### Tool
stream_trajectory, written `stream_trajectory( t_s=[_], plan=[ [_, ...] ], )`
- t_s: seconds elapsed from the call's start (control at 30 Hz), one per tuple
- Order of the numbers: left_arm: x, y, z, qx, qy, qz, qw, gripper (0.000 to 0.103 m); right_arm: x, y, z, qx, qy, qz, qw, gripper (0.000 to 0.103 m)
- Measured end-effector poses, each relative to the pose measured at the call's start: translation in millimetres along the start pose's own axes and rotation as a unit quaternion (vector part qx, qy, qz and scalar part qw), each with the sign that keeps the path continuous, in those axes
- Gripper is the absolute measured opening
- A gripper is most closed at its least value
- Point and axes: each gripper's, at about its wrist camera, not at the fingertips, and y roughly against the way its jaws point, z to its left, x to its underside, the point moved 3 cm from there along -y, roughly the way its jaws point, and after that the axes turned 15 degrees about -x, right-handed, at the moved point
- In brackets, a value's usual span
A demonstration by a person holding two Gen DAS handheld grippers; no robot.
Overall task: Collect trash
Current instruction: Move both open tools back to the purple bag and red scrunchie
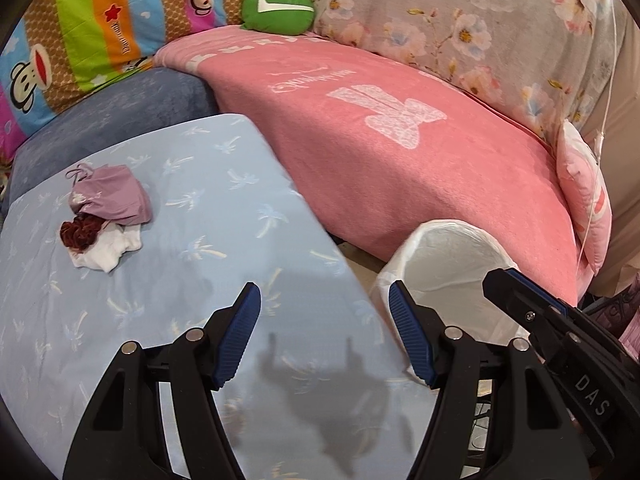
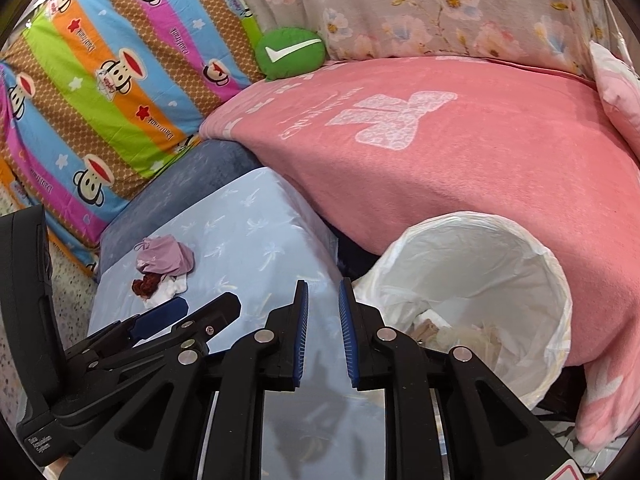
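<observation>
The crumpled trash pile (image 1: 105, 216) lies on the pale blue tabletop (image 1: 240, 184), at ten o'clock from the left claw (image 1: 325, 334), which gapes empty and is nearer. The right claw (image 2: 323, 334) stands narrowly apart (apparently empty) beside the lined bin (image 2: 480, 280).

A heap of trash (image 1: 102, 218) lies on the table (image 1: 208, 208), toward its far left corner. The bin (image 2: 472, 280) stands off the table's right edge, with scraps in its bottom. Behind table and bin runs the sofa seat (image 1: 400, 152), a round cushion (image 1: 278, 8) at its far left end, against the backrest.
</observation>
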Motion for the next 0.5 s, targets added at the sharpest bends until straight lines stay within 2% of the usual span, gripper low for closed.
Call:
stream_trajectory(
  t_s=[0.23, 0.5],
  plan=[
    [2, -7, 44, -0.021, 0.032, 0.005, 0.9992, 0.069, 2, -27, 33, -0.015, 0.023, 0.020, 0.999, 0.022],
    [4, -18, 99, -0.046, 0.071, 0.014, 0.9963, 0.069, 7, -66, 74, -0.031, 0.045, 0.046, 0.997, 0.023]
  ],
)
